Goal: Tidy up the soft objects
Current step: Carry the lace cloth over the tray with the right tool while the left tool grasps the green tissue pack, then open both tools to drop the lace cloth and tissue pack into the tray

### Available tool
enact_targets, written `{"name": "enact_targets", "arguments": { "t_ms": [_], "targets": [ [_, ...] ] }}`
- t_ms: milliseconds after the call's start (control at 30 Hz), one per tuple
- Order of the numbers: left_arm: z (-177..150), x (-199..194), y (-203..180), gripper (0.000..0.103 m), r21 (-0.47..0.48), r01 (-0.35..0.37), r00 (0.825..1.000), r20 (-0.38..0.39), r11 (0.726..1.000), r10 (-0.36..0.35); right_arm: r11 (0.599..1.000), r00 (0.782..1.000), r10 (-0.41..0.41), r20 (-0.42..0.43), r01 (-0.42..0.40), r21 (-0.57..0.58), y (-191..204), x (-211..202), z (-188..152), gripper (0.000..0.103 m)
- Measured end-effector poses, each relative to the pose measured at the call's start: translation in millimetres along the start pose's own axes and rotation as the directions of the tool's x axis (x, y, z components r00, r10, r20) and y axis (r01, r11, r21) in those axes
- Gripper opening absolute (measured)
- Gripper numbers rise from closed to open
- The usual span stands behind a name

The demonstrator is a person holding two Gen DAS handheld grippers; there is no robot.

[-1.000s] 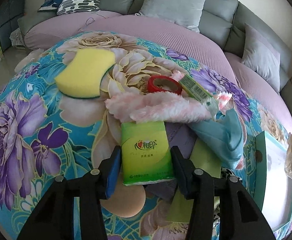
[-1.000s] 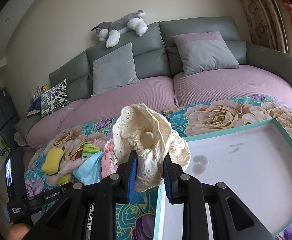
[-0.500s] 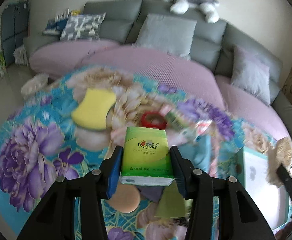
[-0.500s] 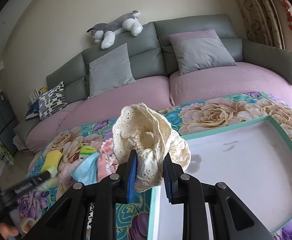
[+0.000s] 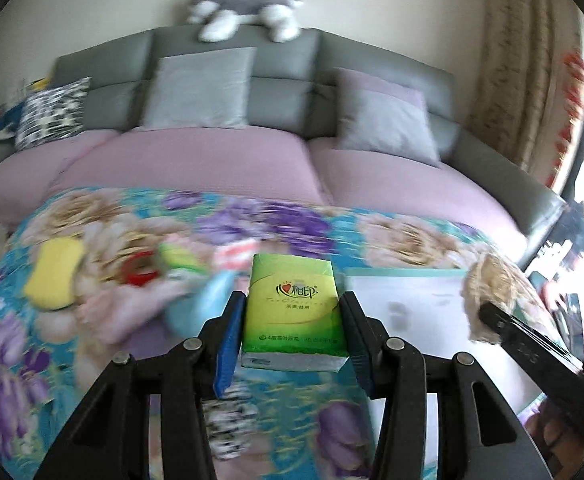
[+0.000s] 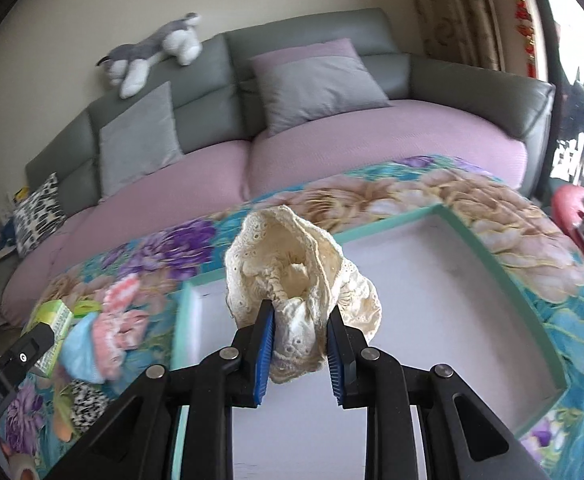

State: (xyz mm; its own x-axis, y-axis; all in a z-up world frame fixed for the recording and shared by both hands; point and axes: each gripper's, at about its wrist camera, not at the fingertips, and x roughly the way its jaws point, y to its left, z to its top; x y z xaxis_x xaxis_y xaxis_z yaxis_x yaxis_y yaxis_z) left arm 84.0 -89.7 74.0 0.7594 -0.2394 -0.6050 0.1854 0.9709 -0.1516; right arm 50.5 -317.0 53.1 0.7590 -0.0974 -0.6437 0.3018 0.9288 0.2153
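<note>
You are mid-carry: your left gripper (image 5: 293, 320) clamps the green tissue pack (image 5: 293, 316) at centre frame, your right gripper (image 6: 299, 336) pinches cream lace cloth (image 6: 295, 276) above the teal-rimmed tray (image 6: 495, 252), where both likely need lowering and releasing.

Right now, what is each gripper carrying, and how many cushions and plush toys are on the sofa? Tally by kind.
Green tissue pack, in left gripper: 1
Cream lace cloth, in right gripper: 1
Cushions on sofa: grey, lilac-grey, black-and-white patterned: 3
Plush dog: 1
Total: 6
</note>
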Motion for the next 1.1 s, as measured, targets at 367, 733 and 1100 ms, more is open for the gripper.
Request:
{"name": "enact_targets", "arguments": {
  "t_ms": [367,733,1100],
  "targets": [
    [-5,52,-89,0.049,0.139,0.190,0.981,-0.064,0.972,-0.183,0.995,0.996,-0.081,-0.034,0.083,0.057,-42,15,6,0.028],
    [-12,94,-111,0.049,0.135,0.255,0.965,-0.107,0.957,-0.242,0.994,0.994,-0.081,-0.071,0.086,0.073,-58,36,4,0.029],
    [-20,106,-108,0.049,0.108,0.229,0.968,-0.130,0.967,-0.215,0.995,0.994,-0.067,-0.084,0.073,0.067,-54,47,0,0.029]
  ]
}}
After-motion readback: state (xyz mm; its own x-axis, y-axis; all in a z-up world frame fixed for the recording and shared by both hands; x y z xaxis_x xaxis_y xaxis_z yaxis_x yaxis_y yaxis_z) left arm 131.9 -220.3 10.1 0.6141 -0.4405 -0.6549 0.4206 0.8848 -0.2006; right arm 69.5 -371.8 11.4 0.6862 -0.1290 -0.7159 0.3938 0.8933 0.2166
